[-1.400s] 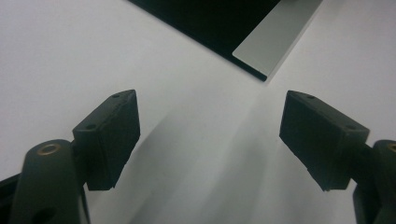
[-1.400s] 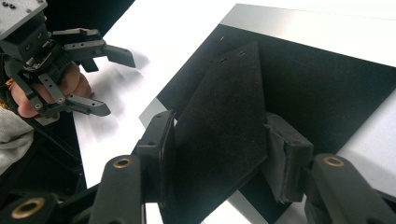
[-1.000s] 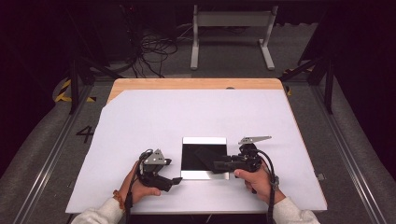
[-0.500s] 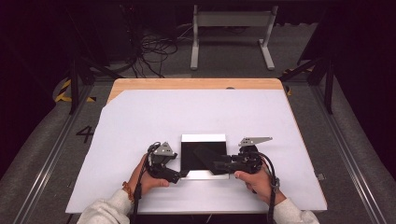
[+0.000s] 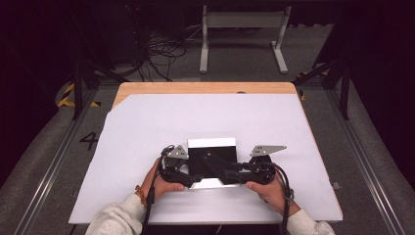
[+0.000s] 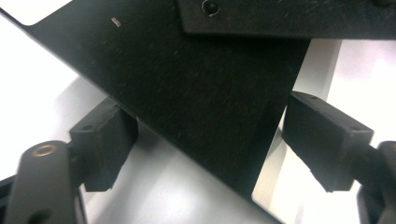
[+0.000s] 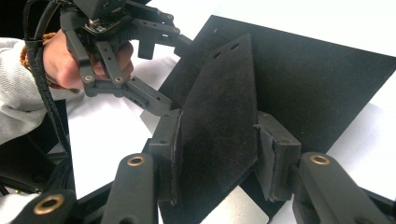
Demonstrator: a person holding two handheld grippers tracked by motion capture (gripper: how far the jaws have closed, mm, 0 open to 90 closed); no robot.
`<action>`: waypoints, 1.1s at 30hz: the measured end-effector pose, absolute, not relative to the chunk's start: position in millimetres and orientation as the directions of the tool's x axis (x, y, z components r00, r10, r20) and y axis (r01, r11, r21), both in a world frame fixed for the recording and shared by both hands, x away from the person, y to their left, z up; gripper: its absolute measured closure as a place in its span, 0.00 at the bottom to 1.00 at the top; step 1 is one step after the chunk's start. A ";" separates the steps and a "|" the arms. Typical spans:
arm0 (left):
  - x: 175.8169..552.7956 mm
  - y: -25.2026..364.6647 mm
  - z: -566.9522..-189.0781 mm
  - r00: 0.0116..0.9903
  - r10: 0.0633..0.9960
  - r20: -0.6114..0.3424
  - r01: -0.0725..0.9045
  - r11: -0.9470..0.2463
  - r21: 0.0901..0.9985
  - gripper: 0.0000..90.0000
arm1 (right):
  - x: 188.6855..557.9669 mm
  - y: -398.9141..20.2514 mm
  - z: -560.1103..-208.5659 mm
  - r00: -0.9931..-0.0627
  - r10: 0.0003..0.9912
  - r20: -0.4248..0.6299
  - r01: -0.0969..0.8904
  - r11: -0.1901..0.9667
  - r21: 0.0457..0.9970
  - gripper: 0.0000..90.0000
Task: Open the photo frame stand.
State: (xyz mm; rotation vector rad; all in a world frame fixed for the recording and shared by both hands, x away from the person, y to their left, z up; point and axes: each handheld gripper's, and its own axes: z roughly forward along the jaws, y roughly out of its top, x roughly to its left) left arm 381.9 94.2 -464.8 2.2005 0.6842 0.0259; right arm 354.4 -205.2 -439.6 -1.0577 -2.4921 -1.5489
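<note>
Since a second earlier, we noted the left claw point(image 5: 188, 179) had slid right to the black sheet point(image 5: 213, 159) near-centre on the worktop point(image 5: 147, 127), jaws open astride its corner, while the right claw point(image 5: 230, 172) closed onto the lifted black flap point(image 7: 219, 126), suggesting folding had begun.

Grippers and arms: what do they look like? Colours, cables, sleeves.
Both the left gripper and the right gripper are black linkage frames with brass-coloured pivot bushings and blocky black jaw pads. Each carries a grey three-cornered plate on top and trails a black cable. Sleeves are light grey; the left wrist wears an orange-brown beaded band.
</note>
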 end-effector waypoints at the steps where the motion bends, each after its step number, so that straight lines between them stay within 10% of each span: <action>1: 382.3 94.0 -464.4 0.850 0.486 -0.204 0.469 -0.520 0.714 0.21 | 354.1 -205.3 -439.3 -0.771 0.530 0.353 0.552 0.278 0.786 0.63; 33: 383.2 98.4 -462.4 0.849 0.496 -0.181 0.433 -0.457 0.777 0.36 | 354.8 -209.2 -435.8 -0.760 0.537 0.366 0.556 0.246 0.794 0.73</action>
